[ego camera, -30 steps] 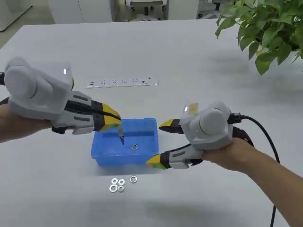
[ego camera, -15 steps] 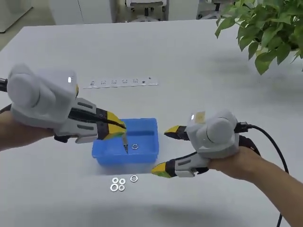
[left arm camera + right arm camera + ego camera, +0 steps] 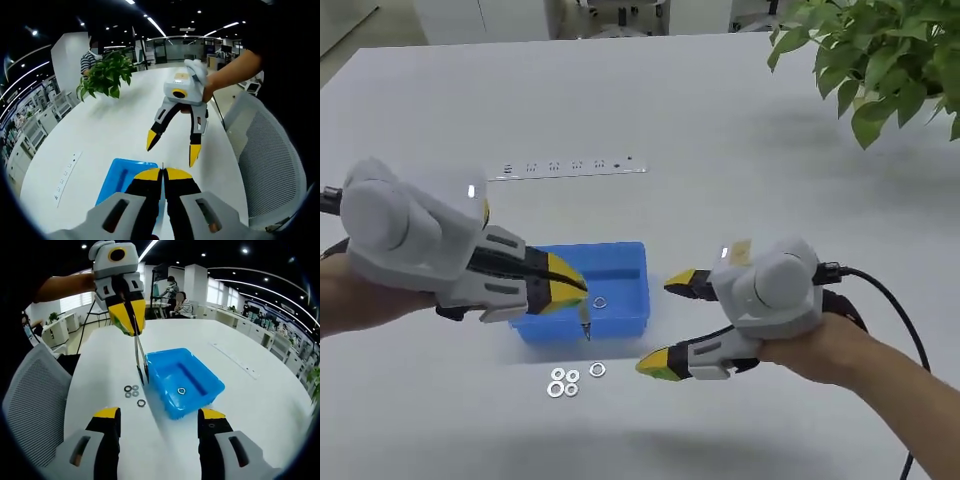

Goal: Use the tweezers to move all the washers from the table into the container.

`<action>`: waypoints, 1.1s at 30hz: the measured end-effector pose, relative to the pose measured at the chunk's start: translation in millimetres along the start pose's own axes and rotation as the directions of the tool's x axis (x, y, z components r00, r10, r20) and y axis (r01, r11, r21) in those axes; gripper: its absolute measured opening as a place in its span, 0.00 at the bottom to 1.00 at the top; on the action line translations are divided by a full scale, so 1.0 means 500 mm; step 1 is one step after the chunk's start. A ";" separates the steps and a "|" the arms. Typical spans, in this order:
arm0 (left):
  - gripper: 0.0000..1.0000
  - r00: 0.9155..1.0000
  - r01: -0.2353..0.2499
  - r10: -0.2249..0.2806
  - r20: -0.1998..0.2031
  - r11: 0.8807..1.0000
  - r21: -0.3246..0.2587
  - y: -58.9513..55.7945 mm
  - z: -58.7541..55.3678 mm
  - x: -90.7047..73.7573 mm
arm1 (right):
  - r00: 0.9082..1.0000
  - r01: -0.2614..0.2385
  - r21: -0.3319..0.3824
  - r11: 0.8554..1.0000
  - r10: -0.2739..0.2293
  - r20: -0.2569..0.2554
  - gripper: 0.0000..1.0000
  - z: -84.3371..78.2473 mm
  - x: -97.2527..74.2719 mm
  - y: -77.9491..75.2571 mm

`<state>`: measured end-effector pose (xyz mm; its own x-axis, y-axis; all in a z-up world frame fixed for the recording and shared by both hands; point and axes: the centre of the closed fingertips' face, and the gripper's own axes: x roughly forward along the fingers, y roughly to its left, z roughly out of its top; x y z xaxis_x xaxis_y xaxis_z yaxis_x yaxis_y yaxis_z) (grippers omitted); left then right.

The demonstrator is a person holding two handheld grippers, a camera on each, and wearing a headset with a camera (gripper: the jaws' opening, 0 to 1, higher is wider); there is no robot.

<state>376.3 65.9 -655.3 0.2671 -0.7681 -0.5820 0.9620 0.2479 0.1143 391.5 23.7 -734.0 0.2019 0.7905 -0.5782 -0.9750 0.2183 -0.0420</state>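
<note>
My left gripper (image 3: 574, 291) is shut on thin metal tweezers (image 3: 585, 326), whose tips hang at the near wall of the blue container (image 3: 623, 264). One washer (image 3: 599, 302) lies inside the container. Several washers (image 3: 562, 382) lie in a cluster on the table in front of it, with one more washer (image 3: 597, 370) just to their right. My right gripper (image 3: 663, 324) stands open to the right of the container, holding nothing. In the right gripper view the tweezers (image 3: 139, 357) point down beside the container (image 3: 200, 387), above the loose washers (image 3: 132, 390).
A white power strip (image 3: 567, 167) lies on the table behind the container. A potted plant (image 3: 880, 60) stands at the far right. A black cable (image 3: 890, 310) trails from my right gripper. Office chairs stand beyond the table's far edge.
My left gripper has carried the tweezers from over the container's inside toward its near wall, closer to the loose washers. The right gripper has drifted slightly right and stays open.
</note>
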 end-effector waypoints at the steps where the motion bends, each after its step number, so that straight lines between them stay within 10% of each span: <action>1: 0.06 1.000 0.001 -0.001 -0.001 1.000 0.001 -0.002 -0.002 0.002 | 1.000 -0.001 0.001 1.000 0.001 0.000 0.64 -0.001 0.000 0.001; 33: 0.06 0.998 0.064 -0.064 -0.001 0.997 -0.037 -0.039 -0.057 0.052 | 0.999 -0.032 0.021 0.999 0.032 -0.006 0.63 -0.024 0.011 0.024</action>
<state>362.7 57.8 -695.5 0.2045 -0.7816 -0.5893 0.9745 0.2196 0.0470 379.8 23.5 -747.5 0.1704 0.7936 -0.5840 -0.9787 0.2050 -0.0069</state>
